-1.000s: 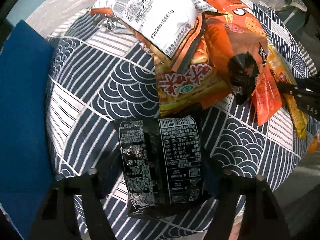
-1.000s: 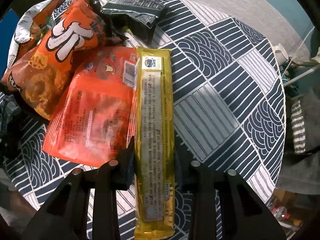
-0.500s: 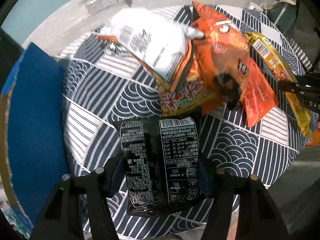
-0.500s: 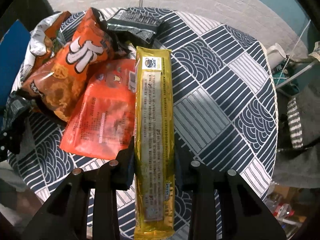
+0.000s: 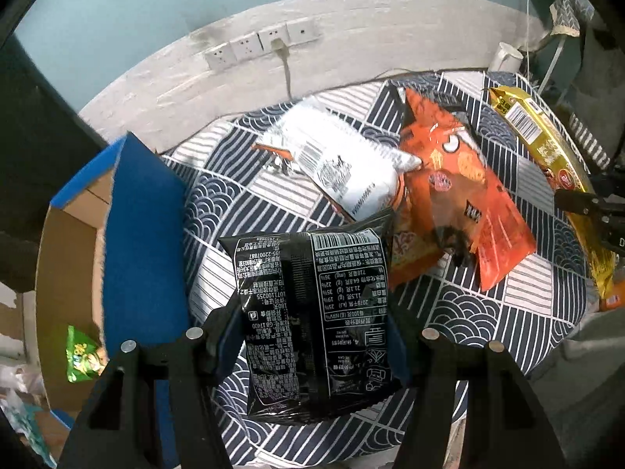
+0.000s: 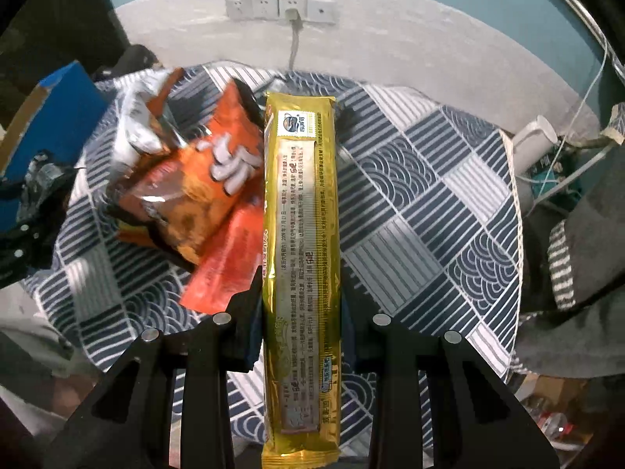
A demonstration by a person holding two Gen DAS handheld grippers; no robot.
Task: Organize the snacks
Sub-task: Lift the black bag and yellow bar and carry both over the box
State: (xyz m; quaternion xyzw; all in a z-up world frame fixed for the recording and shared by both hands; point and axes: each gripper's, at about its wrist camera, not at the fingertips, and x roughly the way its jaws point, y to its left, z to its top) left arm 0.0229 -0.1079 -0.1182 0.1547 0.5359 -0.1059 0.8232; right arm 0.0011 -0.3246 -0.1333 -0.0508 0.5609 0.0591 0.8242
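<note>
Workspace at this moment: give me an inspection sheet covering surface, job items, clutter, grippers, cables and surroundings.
Surface: round table under a navy and white patterned cloth.
Job's things: black packet held by the left gripper; long gold packet held by the right gripper; orange bags and a white-backed bag piled on the cloth.
Clutter: nothing seen on the table beyond snacks.
Grippers: both shut on their packets, lifted above the cloth.
Cables: one cord plugged into the wall sockets; thin wires at the right edge.
Surroundings: blue-flapped cardboard box left of the table, a green packet inside.
</note>
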